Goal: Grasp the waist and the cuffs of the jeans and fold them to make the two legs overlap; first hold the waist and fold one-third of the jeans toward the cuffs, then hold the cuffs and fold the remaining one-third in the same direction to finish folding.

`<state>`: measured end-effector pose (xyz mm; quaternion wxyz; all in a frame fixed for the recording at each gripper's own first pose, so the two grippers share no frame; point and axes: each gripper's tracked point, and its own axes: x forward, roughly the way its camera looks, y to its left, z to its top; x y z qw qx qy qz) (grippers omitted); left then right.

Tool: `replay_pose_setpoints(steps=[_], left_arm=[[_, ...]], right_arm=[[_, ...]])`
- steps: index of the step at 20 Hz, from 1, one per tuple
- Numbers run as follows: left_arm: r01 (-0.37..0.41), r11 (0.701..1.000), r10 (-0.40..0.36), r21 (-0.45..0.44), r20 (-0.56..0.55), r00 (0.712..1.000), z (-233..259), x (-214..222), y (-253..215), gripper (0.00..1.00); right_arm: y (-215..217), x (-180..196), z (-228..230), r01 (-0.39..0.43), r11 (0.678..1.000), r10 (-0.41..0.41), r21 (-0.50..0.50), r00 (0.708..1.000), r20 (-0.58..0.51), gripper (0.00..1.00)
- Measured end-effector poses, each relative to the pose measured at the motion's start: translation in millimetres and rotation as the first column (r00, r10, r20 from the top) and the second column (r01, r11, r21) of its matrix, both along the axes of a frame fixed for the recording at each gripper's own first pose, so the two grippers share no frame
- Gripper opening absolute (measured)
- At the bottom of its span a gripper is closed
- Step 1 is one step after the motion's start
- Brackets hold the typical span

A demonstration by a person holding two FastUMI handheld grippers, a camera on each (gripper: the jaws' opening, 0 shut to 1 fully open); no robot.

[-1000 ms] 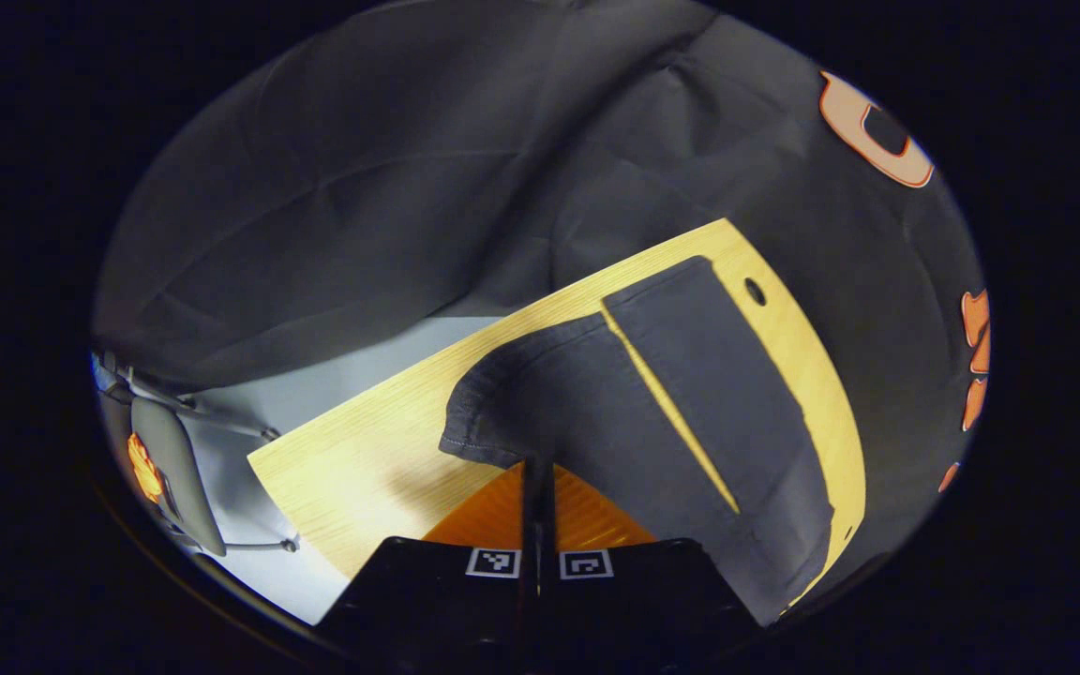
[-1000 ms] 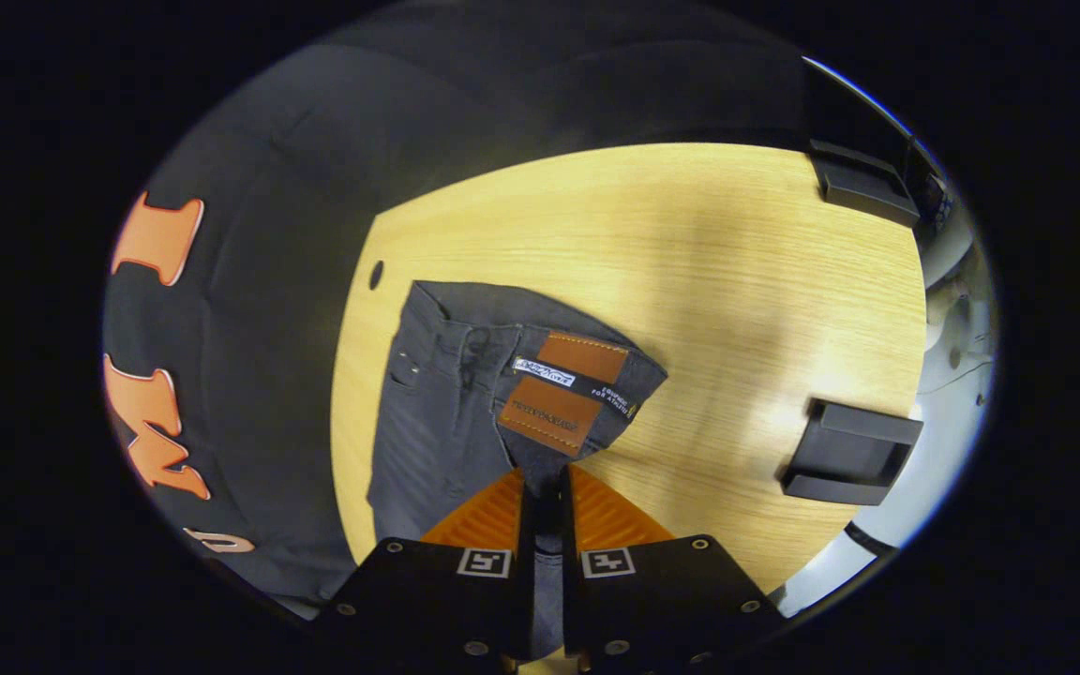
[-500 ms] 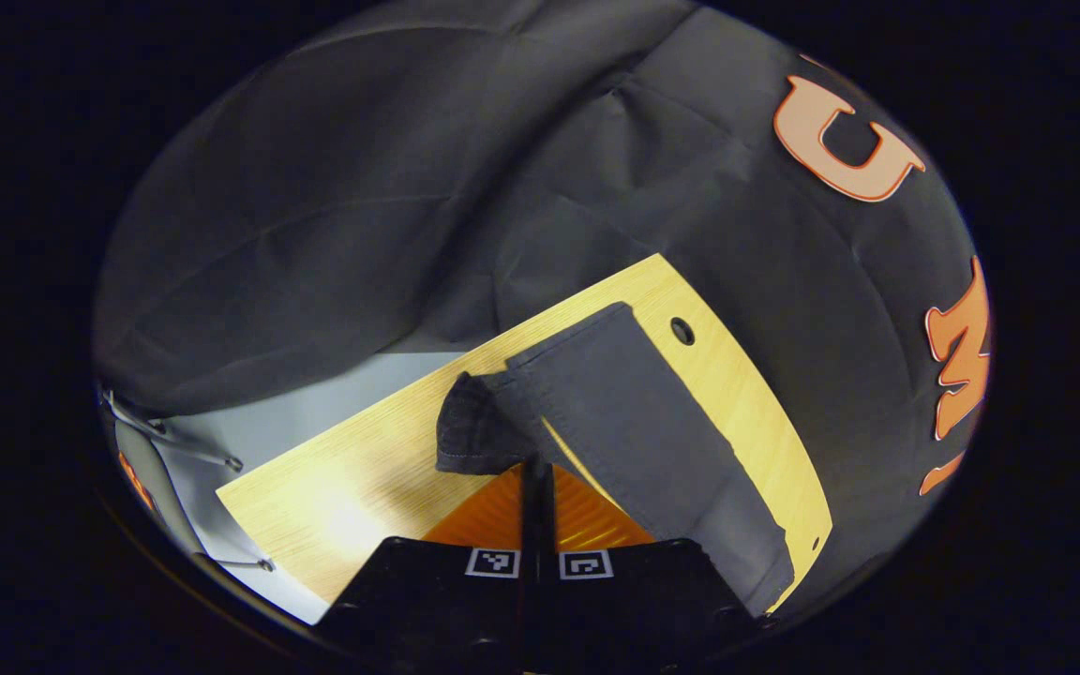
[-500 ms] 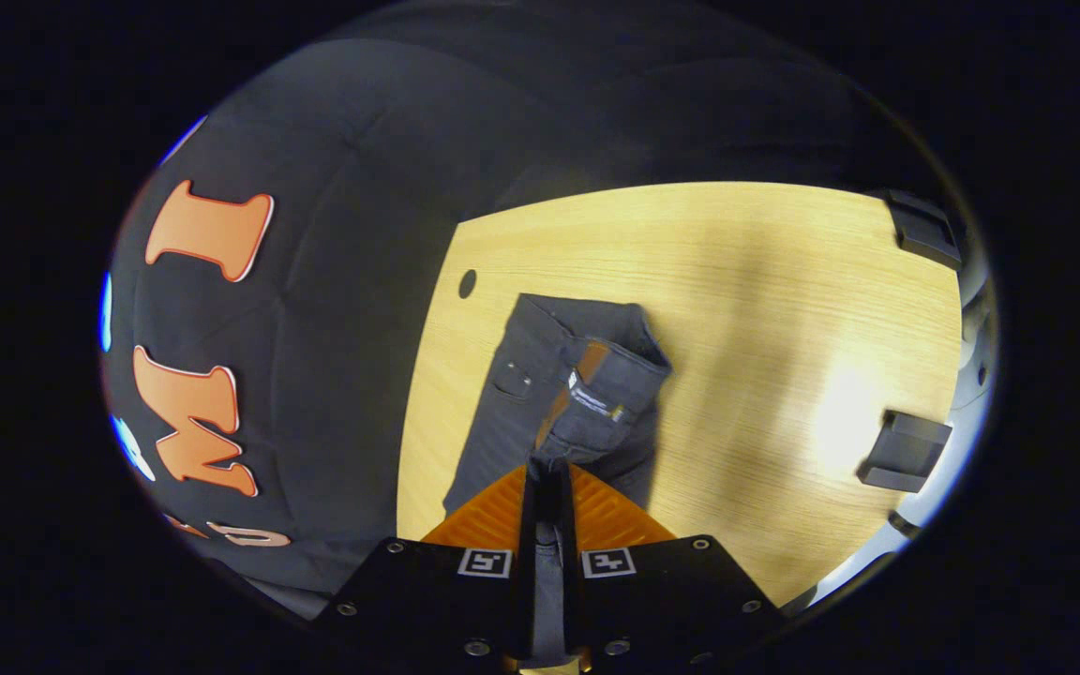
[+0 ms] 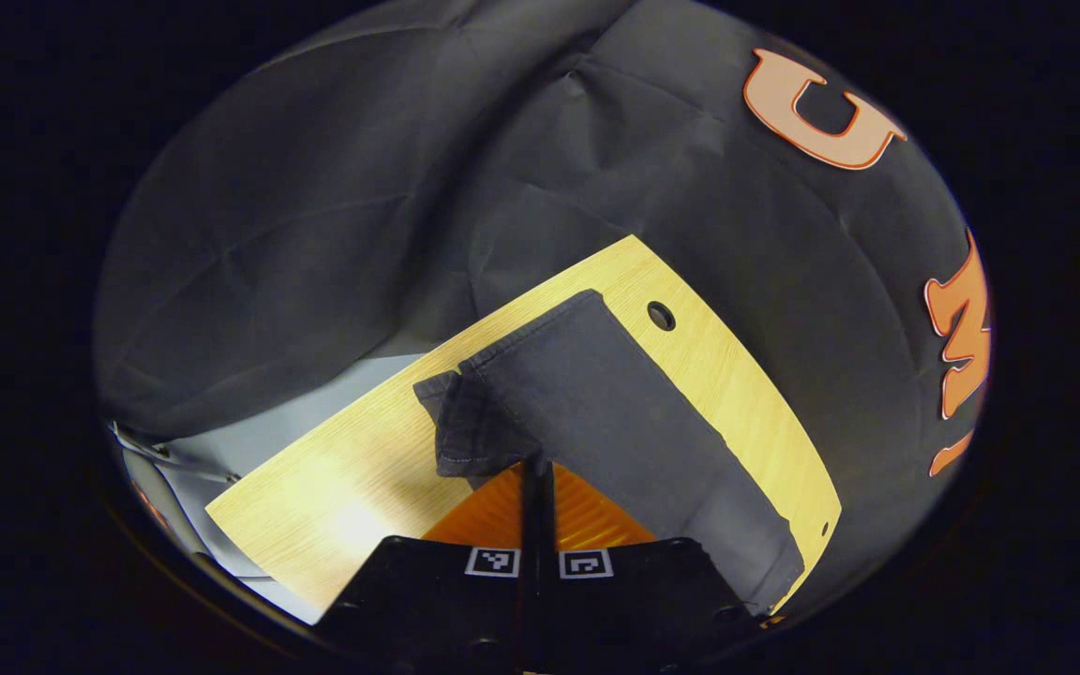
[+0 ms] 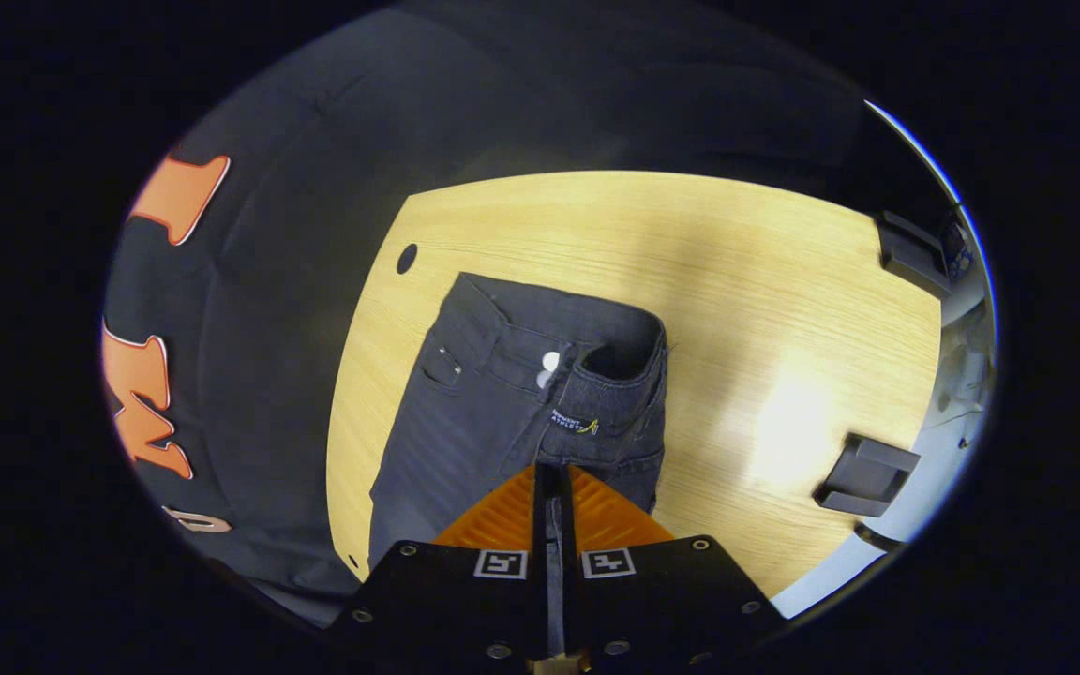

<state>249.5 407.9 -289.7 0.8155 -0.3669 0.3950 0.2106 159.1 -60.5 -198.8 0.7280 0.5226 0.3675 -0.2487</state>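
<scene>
On the wooden table (image 5: 334,487) the dark jeans (image 5: 615,412) lie lengthwise, and the left gripper (image 5: 536,469) has its jaws pressed together on the cuff (image 5: 465,427) of the near leg, carried over the far leg. The right gripper (image 6: 554,478) likewise pinches the waist (image 6: 596,412), doubled onto the other half. The leg-over-leg fold looks nearly done; next, both ends need laying down flush, then releasing to regrip the waist.

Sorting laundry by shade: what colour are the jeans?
Dark charcoal grey jeans, clearest in the right gripper view.
</scene>
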Motion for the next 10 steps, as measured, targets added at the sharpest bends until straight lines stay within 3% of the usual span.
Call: replay_pose_setpoints(steps=[2,3,5,6,8,10], left_arm=[[0.001,1.0,-0.001,-0.004,-0.013,1.0,0.5,0.1,1.4,0.01],[0.003,1.0,-0.003,-0.007,-0.016,1.0,-0.6,0.4,0.3,0.01],[0.004,1.0,-0.004,-0.009,-0.024,1.0,-2.6,-0.3,0.2,0.01],[0.004,1.0,-0.005,-0.008,-0.027,1.0,-2.4,-2.3,-1.0,0.01],[0.005,1.0,-0.006,-0.006,-0.033,0.999,-2.7,-2.1,-0.3,0.01],[-0.001,1.0,0.0,-0.008,-0.042,0.999,-2.9,-3.0,0.0,0.01]], right_arm=[[1.5,-5.5,-3.5,0.019,0.999,-0.017,0.049,1.0,-0.023,0.07],[2.6,-13.8,-3.7,0.012,0.999,-0.01,0.05,0.999,-0.046,0.19],[-0.6,-19.8,-7.3,-0.015,1.0,0.016,0.013,0.997,-0.082,0.27],[-0.2,-19.6,-5.3,-0.028,1.0,0.028,0.002,0.996,-0.088,0.51],[6.3,-14.6,1.7,-0.053,0.999,0.053,0.008,0.997,-0.061,0.69],[9.6,-15.9,6.3,-0.067,0.998,0.067,0.006,0.996,-0.053,0.95]])
